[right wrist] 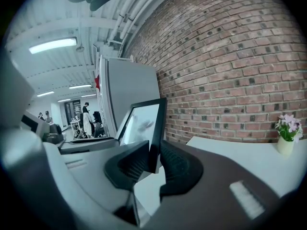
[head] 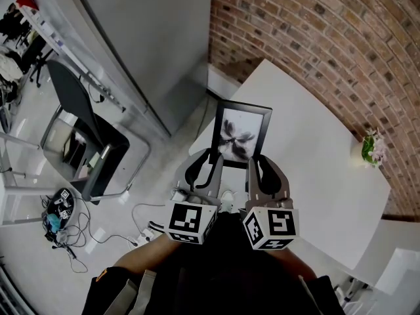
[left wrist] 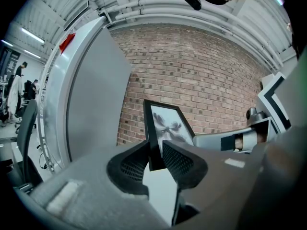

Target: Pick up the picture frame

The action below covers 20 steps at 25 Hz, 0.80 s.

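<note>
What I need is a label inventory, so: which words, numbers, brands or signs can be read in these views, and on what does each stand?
No readable text in any view.
The marker cubes: black-and-white square patterns only, no letters or numbers.
The picture frame: a flower picture, no caption or brand showing.
The red tag on the grey panel: too small to tell whether it bears print.

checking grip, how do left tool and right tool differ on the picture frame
Left tool clamps the left edge of the picture frame, right tool its right edge. Left tool is nearer the cabinet, right tool nearer the vase. Both grip near its bottom corners.
</note>
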Each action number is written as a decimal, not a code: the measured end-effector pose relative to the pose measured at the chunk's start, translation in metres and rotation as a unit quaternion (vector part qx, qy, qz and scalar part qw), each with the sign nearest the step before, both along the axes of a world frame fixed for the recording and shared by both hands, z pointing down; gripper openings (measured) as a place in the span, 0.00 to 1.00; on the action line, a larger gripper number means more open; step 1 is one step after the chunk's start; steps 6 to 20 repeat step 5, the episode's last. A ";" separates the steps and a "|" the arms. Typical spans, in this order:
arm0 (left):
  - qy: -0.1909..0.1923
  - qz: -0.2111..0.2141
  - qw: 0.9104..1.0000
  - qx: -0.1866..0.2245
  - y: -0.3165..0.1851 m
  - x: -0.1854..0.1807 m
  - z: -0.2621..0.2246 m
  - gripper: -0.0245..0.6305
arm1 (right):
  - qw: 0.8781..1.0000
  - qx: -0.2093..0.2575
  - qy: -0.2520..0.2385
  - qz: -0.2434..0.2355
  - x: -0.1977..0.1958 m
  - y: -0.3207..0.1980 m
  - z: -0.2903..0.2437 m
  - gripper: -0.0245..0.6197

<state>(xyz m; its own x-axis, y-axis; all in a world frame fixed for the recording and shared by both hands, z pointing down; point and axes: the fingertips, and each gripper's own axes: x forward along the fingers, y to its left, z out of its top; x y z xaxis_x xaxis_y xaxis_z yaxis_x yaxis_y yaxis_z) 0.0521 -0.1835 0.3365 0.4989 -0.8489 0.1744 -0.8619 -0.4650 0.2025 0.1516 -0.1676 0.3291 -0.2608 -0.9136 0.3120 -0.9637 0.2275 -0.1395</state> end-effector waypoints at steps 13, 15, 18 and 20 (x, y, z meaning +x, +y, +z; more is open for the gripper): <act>-0.004 0.001 1.000 0.000 0.002 0.002 0.001 0.17 | 1.000 -0.006 -0.002 0.000 0.002 0.002 0.002 0.15; -0.004 0.001 1.000 0.000 0.002 0.002 0.001 0.17 | 1.000 -0.006 -0.002 0.000 0.002 0.002 0.002 0.15; -0.004 0.001 1.000 0.000 0.002 0.002 0.001 0.17 | 1.000 -0.006 -0.002 0.000 0.002 0.002 0.002 0.15; -0.004 0.001 1.000 0.000 0.002 0.002 0.001 0.17 | 1.000 -0.006 -0.002 0.000 0.002 0.002 0.002 0.15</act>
